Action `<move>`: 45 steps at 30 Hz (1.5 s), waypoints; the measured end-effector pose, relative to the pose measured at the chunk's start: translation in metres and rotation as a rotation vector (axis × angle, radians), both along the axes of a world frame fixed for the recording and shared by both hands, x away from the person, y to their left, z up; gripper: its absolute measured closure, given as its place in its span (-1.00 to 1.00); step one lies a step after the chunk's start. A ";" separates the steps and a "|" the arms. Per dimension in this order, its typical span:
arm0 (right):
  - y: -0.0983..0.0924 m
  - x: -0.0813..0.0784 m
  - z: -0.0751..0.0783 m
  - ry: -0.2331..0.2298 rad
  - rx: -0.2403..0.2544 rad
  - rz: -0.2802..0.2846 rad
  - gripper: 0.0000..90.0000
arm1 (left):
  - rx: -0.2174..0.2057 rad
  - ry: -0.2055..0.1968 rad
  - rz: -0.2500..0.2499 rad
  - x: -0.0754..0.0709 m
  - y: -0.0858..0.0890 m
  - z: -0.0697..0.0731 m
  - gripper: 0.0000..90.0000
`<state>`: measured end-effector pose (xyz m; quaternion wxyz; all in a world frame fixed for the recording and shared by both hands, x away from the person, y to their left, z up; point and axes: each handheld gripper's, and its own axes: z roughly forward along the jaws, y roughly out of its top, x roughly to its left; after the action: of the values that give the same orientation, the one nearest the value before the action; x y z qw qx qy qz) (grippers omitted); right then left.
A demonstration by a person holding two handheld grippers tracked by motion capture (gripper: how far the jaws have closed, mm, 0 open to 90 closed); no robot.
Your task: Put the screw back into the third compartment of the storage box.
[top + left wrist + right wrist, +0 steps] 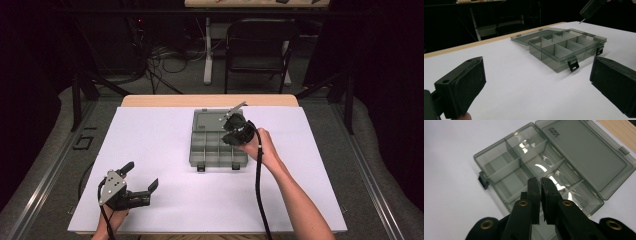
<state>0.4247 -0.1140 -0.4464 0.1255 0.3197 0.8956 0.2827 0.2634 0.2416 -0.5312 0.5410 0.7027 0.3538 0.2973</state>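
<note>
1. Where the white table (165, 150) is counted over: one smoky organizer box (218, 145), lid laid flat behind it, eight compartments, two black latches on its near wall.
2. Two grippers. Right gripper (225, 119) hangs above the box's right half, jaws pressed together with nothing visible between them.
3. Left gripper (142, 175) rests near-left of the box, well apart, jaws spread wide, holding nothing.
4. Beyond the box: one folding chair (260, 50), floor cables (170, 62), dark room.
</note>
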 end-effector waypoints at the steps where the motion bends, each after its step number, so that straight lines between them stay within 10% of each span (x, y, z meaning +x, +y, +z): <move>1: 0.000 0.003 0.000 0.003 -0.016 -0.001 0.92 | 0.002 -0.001 -0.001 0.000 0.000 0.000 -1.00; 28: 0.009 0.042 -0.036 0.048 -0.103 -0.080 0.91 | 0.003 0.004 -0.009 0.001 0.001 0.000 -1.00; 45: -0.015 0.022 -0.028 0.021 0.069 -0.092 0.04 | -0.001 -0.001 -0.007 0.000 0.001 0.000 -1.00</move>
<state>0.4472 -0.1290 -0.4742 0.1179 0.3675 0.8710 0.3040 0.2633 0.2425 -0.5314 0.5424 0.7035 0.3515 0.2956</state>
